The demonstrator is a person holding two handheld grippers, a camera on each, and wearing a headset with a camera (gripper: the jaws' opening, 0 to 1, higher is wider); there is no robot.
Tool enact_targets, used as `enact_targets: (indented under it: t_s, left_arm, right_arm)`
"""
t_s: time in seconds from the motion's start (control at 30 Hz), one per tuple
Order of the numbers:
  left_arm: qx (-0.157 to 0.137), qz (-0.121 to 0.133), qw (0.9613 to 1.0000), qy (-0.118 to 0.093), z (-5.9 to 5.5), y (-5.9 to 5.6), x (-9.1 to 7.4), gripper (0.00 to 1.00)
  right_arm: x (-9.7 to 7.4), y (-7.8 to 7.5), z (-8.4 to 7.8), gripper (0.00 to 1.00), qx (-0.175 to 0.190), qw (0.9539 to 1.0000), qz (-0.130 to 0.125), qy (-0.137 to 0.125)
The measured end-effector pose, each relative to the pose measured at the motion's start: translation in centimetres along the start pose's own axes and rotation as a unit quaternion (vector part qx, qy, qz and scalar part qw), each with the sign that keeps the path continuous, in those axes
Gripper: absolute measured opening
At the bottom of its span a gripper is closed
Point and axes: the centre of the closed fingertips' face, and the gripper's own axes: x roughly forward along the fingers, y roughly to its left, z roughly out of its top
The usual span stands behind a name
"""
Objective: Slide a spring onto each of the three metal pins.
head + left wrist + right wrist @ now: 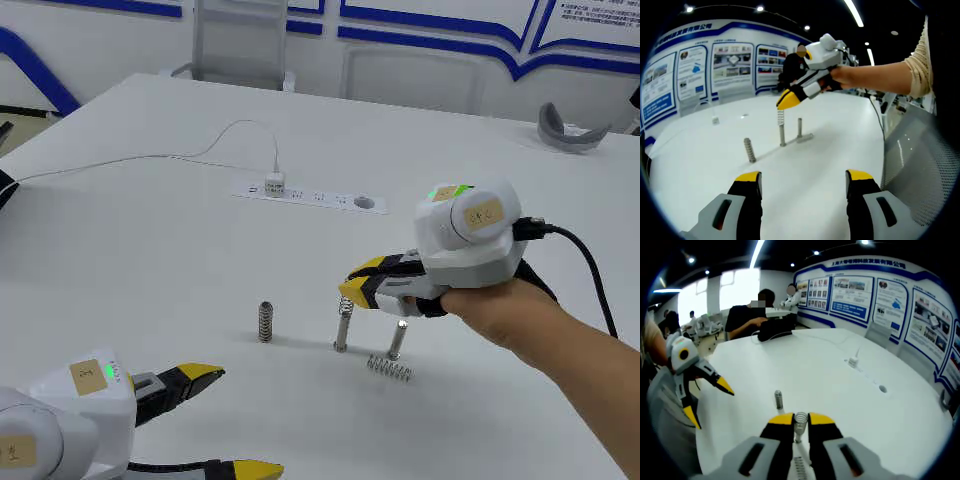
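Observation:
Three upright metal pins stand on the white table (150, 250). A spring sits fully down over the left pin (265, 321) (749, 150) (778, 399). Held in a hand, my right gripper (349, 289) (790, 96) (800, 421) is shut on a spring (345, 305) (780, 117) (800, 424) at the top of the middle pin (341, 333) (782, 136). The right pin (397, 340) (799, 127) is bare. A loose spring (388, 368) (805, 137) lies flat beside it. My left gripper (238, 420) (804, 176) hangs open at the near left, holding nothing.
A white power strip (312, 196) with a plugged charger and cable lies farther back. A grey curved object (573, 130) rests at the far right. Chairs stand behind the table. People sit at another table (770, 327).

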Motion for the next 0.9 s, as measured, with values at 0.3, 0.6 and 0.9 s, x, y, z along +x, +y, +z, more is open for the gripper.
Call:
enact_targets:
  t_s: [0.3,0.6,0.9]
  left_arm:
    - [0.001,-0.004,1.0,0.002,0.0,-0.2,0.2,0.69]
    - [0.0,-0.005,1.0,0.004,-0.3,-0.3,0.2,0.69]
    - [0.001,-0.006,1.0,0.006,-0.3,-0.3,0.2,0.69]
  right_arm:
    - [0.4,-0.1,-0.6,0.12,0.009,1.0,-0.001,0.001]
    - [1.4,0.1,-2.1,0.12,0.016,0.9998,-0.004,0.01]
    - [2.5,0.3,-3.6,0.12,0.019,0.9995,-0.007,0.026]
